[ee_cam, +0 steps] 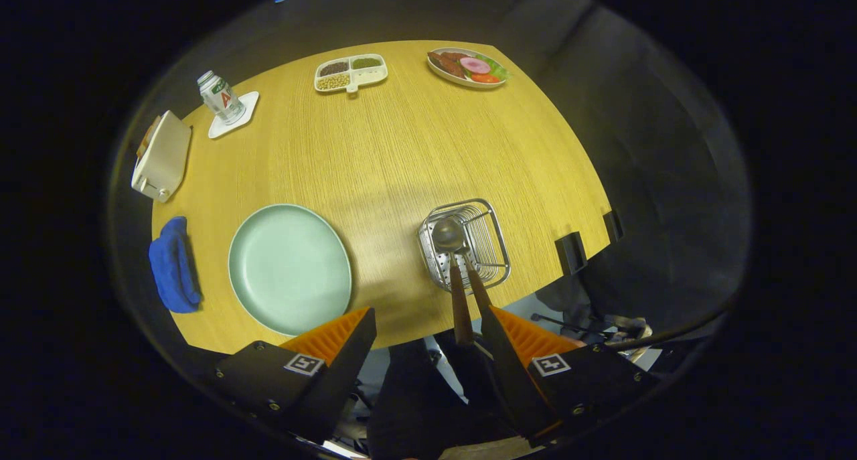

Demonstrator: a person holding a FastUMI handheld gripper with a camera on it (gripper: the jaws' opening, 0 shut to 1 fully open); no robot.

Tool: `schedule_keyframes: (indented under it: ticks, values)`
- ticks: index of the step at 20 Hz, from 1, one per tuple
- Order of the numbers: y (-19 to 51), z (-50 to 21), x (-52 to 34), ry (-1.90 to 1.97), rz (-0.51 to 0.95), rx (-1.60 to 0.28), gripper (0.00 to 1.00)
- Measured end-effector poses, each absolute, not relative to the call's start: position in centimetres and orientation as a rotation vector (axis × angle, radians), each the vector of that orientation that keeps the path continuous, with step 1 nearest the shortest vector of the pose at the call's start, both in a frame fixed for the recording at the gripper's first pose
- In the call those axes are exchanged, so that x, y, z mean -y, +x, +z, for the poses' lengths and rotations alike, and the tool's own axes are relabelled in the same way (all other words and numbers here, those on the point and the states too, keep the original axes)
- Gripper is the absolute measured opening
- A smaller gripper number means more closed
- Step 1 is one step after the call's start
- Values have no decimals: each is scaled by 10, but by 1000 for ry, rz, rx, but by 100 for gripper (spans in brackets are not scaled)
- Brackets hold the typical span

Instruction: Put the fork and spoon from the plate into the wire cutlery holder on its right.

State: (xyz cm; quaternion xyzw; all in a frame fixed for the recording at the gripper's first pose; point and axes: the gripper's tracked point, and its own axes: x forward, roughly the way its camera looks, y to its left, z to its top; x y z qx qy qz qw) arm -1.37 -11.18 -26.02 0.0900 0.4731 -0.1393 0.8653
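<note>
- Gripper view: the gripper [425, 326] hangs above the near edge of the yellow wooden desk [402, 152], its jaws spread wide and holding nothing.
- The square wire cutlery holder [492, 246] stands just ahead of the right finger, right of the round pale green plate [289, 267].
- A brown-handled metal spoon [454, 259] and a second brown handle [479, 292], likely the fork's, lean in the holder; the plate is bare.
- A blue cloth [174, 264] lies left of the plate.

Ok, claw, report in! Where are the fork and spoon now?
Claw open, holding nothing. Spoon and second handle standing in the wire holder. Plate bare. Nothing in the way.
</note>
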Motion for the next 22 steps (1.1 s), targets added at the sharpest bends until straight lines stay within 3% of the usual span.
schedule_keyframes:
  ticks: [11,22]
  values:
    - [10,-230,107,128,-228,-817,97]
    - [34,-88,100,27,-135,-264,97]
